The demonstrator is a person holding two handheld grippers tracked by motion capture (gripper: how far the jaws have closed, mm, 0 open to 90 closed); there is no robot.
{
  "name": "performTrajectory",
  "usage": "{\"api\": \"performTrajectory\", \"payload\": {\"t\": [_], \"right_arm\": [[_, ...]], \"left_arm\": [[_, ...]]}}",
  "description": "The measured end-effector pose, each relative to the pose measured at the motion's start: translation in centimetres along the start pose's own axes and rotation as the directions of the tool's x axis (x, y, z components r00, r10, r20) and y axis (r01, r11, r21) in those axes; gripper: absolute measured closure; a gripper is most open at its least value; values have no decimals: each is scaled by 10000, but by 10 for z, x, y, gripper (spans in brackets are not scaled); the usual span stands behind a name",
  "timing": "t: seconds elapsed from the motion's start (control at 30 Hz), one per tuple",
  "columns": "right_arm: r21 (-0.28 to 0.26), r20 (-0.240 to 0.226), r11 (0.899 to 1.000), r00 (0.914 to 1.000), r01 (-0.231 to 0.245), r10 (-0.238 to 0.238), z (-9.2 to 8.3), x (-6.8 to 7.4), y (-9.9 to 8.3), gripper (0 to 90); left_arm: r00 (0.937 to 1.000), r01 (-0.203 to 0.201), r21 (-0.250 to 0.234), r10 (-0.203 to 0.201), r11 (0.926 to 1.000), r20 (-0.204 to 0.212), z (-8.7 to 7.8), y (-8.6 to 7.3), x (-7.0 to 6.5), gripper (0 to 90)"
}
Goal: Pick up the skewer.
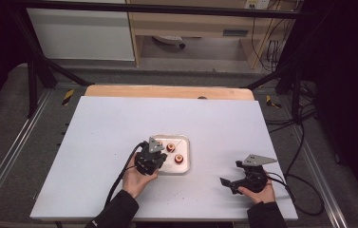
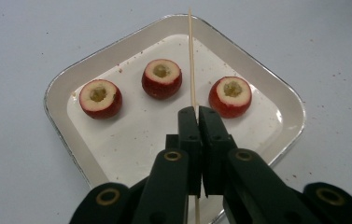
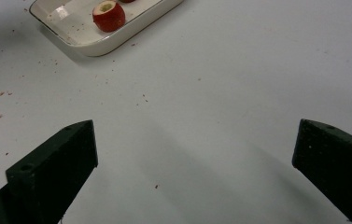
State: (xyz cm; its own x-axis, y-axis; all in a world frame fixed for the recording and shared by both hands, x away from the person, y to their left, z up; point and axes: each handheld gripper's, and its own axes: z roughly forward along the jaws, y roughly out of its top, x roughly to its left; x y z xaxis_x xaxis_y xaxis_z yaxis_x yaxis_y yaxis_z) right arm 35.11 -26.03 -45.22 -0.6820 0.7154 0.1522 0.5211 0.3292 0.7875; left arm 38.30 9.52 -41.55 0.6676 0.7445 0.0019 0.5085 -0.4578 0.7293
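Three red fruits with hollowed pale tops sit in a white tray: one at left, one in the middle, one at right. My left gripper is shut on a thin wooden skewer, which points across the tray between the middle and right fruits, a little above them. In the high view the left gripper is at the tray's near left edge. My right gripper rests open near the table's front right, jaws wide and empty, aimed at the tray and one fruit.
The white table sheet carries small red crumbs around the tray. A wooden board edge runs along the far side. Black frame posts stand at the far corners, and cables trail off the right edge.
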Motion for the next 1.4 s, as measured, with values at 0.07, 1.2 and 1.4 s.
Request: {"api": "performTrajectory", "payload": {"t": [0.07,1.2,1.4], "right_arm": [[16,10,9999,9999,149,-149,1,1,1,6],[927,284,9318,9345,3510,-3549,19,66,42,35],[1161,466,8857,8883,4496,-4570,22,76,50,65]], "left_arm": [[9998,-153,-2,153,9999,136,-5,0,-1,884],[9681,-2019,325,1944,9789,1583,-28,3,-25,884],[9573,-2416,539,2289,9689,1763,-22,11,-37,884]]}}
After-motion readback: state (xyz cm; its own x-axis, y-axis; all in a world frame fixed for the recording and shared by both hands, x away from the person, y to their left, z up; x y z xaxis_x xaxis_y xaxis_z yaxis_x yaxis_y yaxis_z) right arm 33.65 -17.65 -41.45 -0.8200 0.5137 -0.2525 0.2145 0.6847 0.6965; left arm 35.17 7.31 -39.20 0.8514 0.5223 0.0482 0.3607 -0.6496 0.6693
